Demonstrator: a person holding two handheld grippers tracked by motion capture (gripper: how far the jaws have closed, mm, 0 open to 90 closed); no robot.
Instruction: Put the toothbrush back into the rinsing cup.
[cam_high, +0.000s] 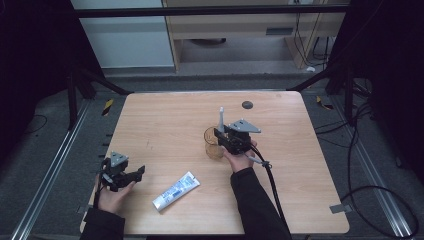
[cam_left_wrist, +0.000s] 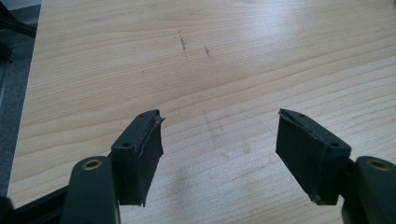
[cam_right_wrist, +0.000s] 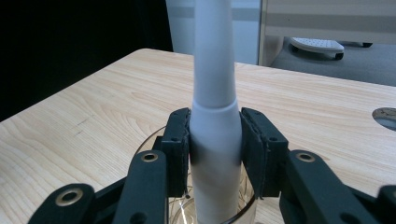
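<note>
- High view: the right hand-held gripper (cam_high: 220, 134) is clamped on one white upright handle (cam_high: 221, 119), most likely an electric toothbrush, whose lower end stands inside one clear glass cup (cam_high: 213, 145) near the middle of the table (cam_high: 165, 120).
- High view: the left hand-held gripper (cam_high: 137, 172) rests low at the near left part of the table, jaws apart and nothing between them (it touches no object).
- High view, count: one toothpaste tube (cam_high: 175, 190) lies flat between the two hands, near the front edge; one cup; one handle; two grippers; one dark round grommet (cam_high: 247, 104) at the far edge.
- Left gripper view: the left hand-held gripper (cam_left_wrist: 219, 135) stands wide open; bare table (cam_left_wrist: 224, 56) shows between the jaws.
- Right gripper view: the right hand-held gripper (cam_right_wrist: 215, 144) is closed narrowly on the handle (cam_right_wrist: 214, 93), both pads pressed against its thicker lower section; the handle stands upright and passes down through the cup (cam_right_wrist: 154, 140) rim below.
</note>
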